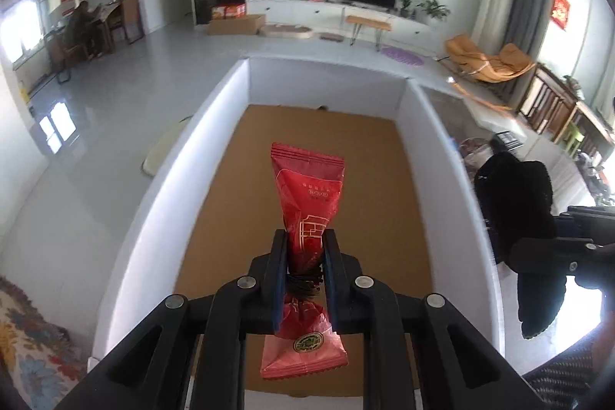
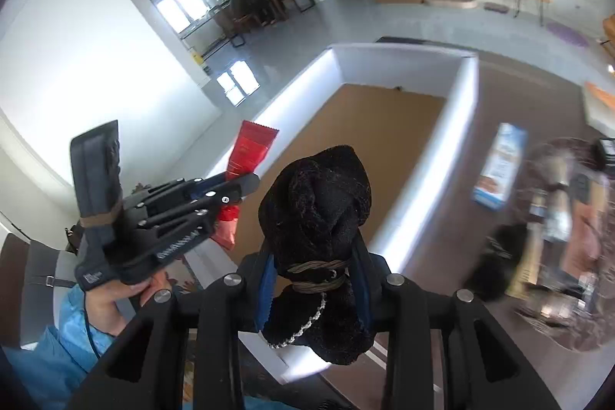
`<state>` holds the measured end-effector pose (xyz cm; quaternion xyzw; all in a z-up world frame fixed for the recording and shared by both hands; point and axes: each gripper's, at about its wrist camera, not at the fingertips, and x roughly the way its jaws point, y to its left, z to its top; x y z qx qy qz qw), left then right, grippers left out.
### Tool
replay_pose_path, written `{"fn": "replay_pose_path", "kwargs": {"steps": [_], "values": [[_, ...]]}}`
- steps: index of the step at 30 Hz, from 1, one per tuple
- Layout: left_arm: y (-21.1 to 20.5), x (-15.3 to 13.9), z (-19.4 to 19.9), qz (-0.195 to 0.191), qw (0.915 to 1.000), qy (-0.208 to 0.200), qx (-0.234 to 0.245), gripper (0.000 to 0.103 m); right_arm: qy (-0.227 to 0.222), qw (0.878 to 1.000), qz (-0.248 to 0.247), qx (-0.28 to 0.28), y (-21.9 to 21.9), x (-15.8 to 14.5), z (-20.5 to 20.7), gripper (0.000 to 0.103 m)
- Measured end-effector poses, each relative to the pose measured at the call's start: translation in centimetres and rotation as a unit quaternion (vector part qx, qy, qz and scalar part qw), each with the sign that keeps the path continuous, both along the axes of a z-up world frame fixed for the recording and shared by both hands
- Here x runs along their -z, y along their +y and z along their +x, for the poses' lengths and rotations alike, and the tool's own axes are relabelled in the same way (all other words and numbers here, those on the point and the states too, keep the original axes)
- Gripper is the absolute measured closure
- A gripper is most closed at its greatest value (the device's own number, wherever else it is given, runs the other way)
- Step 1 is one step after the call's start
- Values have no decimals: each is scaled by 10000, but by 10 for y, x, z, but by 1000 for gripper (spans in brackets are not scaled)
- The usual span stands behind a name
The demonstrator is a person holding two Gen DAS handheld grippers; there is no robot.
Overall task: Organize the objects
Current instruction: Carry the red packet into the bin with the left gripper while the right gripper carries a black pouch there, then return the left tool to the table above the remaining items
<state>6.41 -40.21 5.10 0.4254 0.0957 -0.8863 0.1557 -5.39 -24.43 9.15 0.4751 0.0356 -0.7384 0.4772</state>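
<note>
The white-walled box (image 1: 407,125) with its brown cardboard floor is the landmark here. Above its near end, the left gripper (image 1: 305,256) pinches a red snack packet (image 1: 307,187) around the middle, jaws narrow against the wrapper, with the packet's top seal pointing toward the box's far wall. The right gripper (image 2: 313,279) hangs over the box's near right corner, clamped on a rolled black sock bundle (image 2: 319,202) bound with a brown hair tie (image 2: 315,275). On the dark table right of the box lie a blue-and-white carton (image 2: 497,168) and a blurred clutter I cannot make out.
</note>
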Motion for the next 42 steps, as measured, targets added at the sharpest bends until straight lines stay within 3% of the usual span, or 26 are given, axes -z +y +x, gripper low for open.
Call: {"fn": "replay_pose_path", "kwargs": {"steps": [1,2,3,4,5,6,11,13,18,21,24,28,31,34,38,42], "values": [[-10,10,-2,-19,9995,-274,-129,82,3,10000,98,-16,-14,7,1,67],[-17,23,-6,-68,9979,-591,-266,73,13,9998,223,8,-27,14,2,61],[-22,32,-9,-147,9960,-784,-392,65,26,9989,459,32,-40,24,3,44],[-24,40,-11,-254,9940,-927,-526,46,81,9976,686,63,-50,32,5,35],[-24,43,-10,-327,9932,-948,-594,33,198,9963,833,84,-56,38,8,28],[-21,45,-10,-389,9931,-910,-632,30,308,9956,880,93,-56,37,11,28],[7,37,-17,-379,9966,-452,-583,29,1132,9883,905,466,-12,24,19,12],[30,27,-15,-355,9983,-217,-415,29,1431,9827,915,740,18,21,17,10],[116,-4,-15,-160,9970,407,634,20,1947,9573,1127,1816,129,41,11,5],[189,-14,-18,7,9869,617,1488,17,2092,9329,1610,2448,201,73,3,5],[267,-7,-20,273,9698,607,2346,17,1939,9100,2095,3008,262,108,-6,5],[349,23,-35,447,9533,308,2972,16,1564,8901,2105,3727,331,133,-18,5],[381,59,-46,523,9501,30,3077,17,1429,8806,2036,4034,360,137,-18,5],[388,87,-62,494,9545,-163,2936,17,1363,8778,2057,4105,368,141,-18,5],[381,108,-74,308,9635,-278,2646,17,1360,8762,2161,4088,371,144,-22,5],[374,115,-74,179,9665,-347,2537,17,1302,8760,2160,4111,370,152,-22,5]]}}
